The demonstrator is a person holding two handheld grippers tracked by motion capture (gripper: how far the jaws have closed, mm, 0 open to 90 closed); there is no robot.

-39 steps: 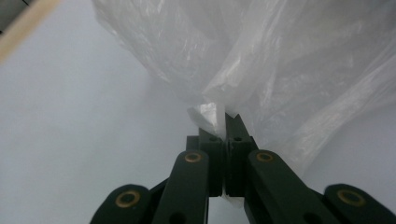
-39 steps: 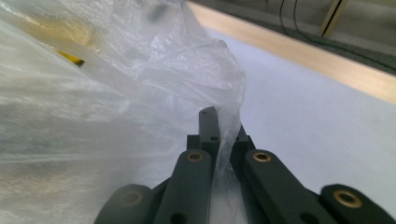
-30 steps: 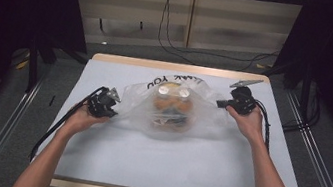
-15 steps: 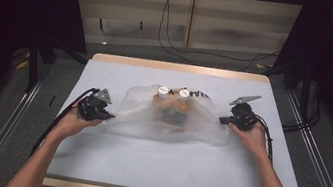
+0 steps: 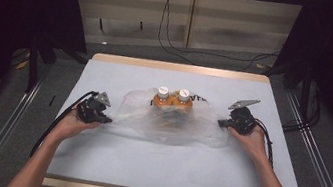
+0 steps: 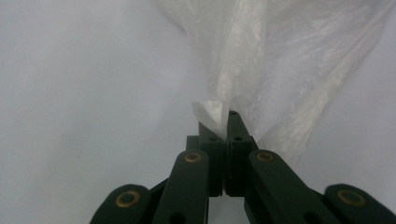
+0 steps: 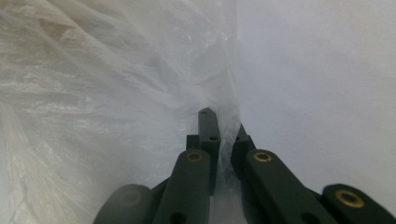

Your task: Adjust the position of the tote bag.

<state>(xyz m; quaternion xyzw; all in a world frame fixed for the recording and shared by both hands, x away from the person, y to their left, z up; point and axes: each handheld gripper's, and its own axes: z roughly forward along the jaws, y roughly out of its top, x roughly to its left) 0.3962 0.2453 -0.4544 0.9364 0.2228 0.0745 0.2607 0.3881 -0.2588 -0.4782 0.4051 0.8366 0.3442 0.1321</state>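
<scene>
Left gripper: clamped on a pinch of the plastic bag at its left edge.
Right gripper: jaws just eased slightly, film still caught between them.
Bag: thin, limp, slippery; judged best gripped at bunched edges.
Bottles: upright mid-table, judged heavy.

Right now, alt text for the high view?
A person's two grippers pinch opposite edges of a clear plastic bag lying on a white table: left gripper at its left edge, right gripper at its right. Two orange bottles with white caps stand at the bag's far side.
</scene>
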